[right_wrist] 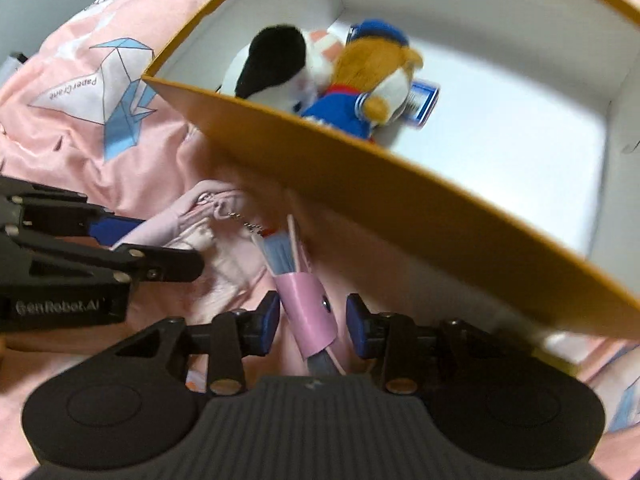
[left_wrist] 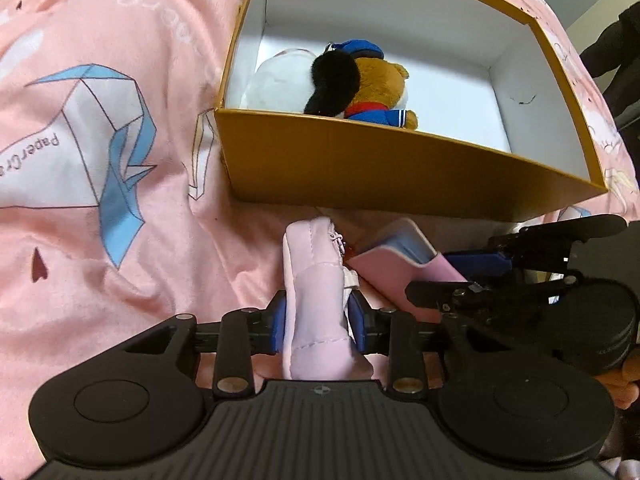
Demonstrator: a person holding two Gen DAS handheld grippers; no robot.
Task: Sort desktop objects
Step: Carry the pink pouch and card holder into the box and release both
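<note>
My left gripper (left_wrist: pixel 319 320) is shut on a pale pink padded pouch (left_wrist: pixel 316 280), its blue pads pressing both sides; the pouch stands on edge just before the box. A flat pink card case (right_wrist: pixel 308 308) with blue and white inserts stands tilted between the pads of my right gripper (right_wrist: pixel 312 318). It touches the left pad, and a small gap shows at the right one. In the left wrist view the case (left_wrist: pixel 396 264) leans beside the pouch. The orange box (left_wrist: pixel 400 168) holds a brown sailor bear (left_wrist: pixel 380 84) and a black-and-white plush (left_wrist: pixel 332 80).
A pink bedspread with paper-crane prints (left_wrist: pixel 100 140) lies under everything, rumpled. The box's near wall (right_wrist: pixel 360 184) rises close in front of both grippers. A small blue card (right_wrist: pixel 420 104) lies by the bear. A dark-clothed person (left_wrist: pixel 616 52) is at the far right.
</note>
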